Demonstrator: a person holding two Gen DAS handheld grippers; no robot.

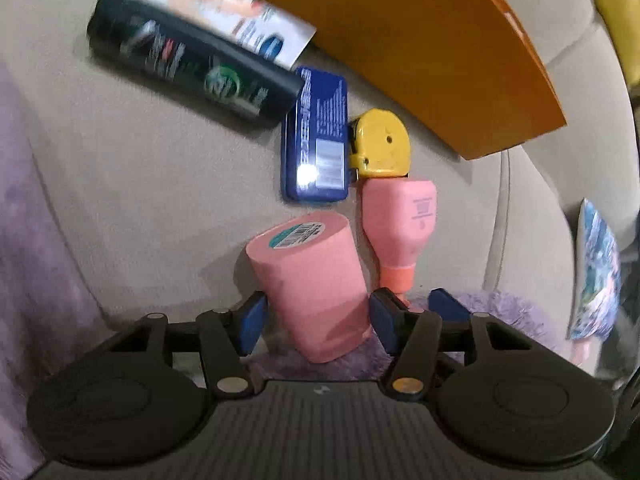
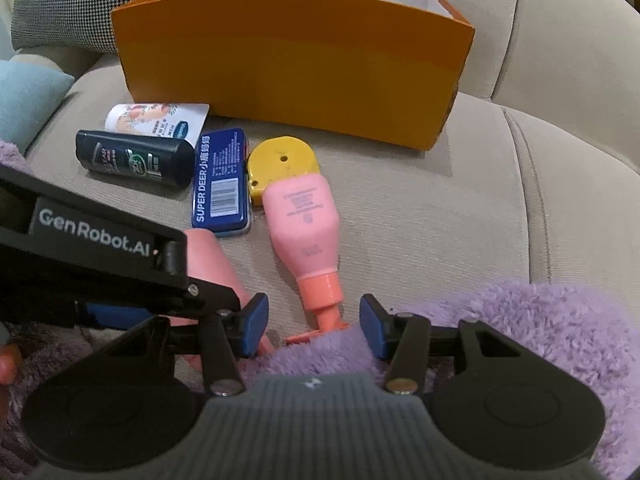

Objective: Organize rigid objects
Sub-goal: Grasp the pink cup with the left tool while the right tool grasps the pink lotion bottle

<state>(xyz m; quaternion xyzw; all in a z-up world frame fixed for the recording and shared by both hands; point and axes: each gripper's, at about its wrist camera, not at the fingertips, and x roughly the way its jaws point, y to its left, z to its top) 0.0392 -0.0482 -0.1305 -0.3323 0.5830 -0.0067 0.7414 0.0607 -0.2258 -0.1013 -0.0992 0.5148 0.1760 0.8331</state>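
My left gripper (image 1: 316, 322) has a pink cylinder container (image 1: 310, 284) between its blue pads; the pads look close to its sides, and contact is unclear. The left gripper also shows in the right wrist view (image 2: 120, 264), covering most of the cylinder (image 2: 208, 256). My right gripper (image 2: 314, 326) is open and empty, its pads either side of the pump nozzle of a pink pump bottle (image 2: 306, 220) lying on the sofa. That bottle also shows in the left wrist view (image 1: 400, 220). An orange box (image 2: 292, 68) stands behind.
On the beige sofa seat (image 2: 440, 220) lie a blue tin (image 2: 222, 184), a yellow tape measure (image 2: 282, 164), a black bottle (image 2: 136, 158) and a white tube (image 2: 160, 120). A purple fuzzy blanket (image 2: 520, 340) covers the front edge. A houndstooth cushion (image 2: 80, 4) sits at the back left.
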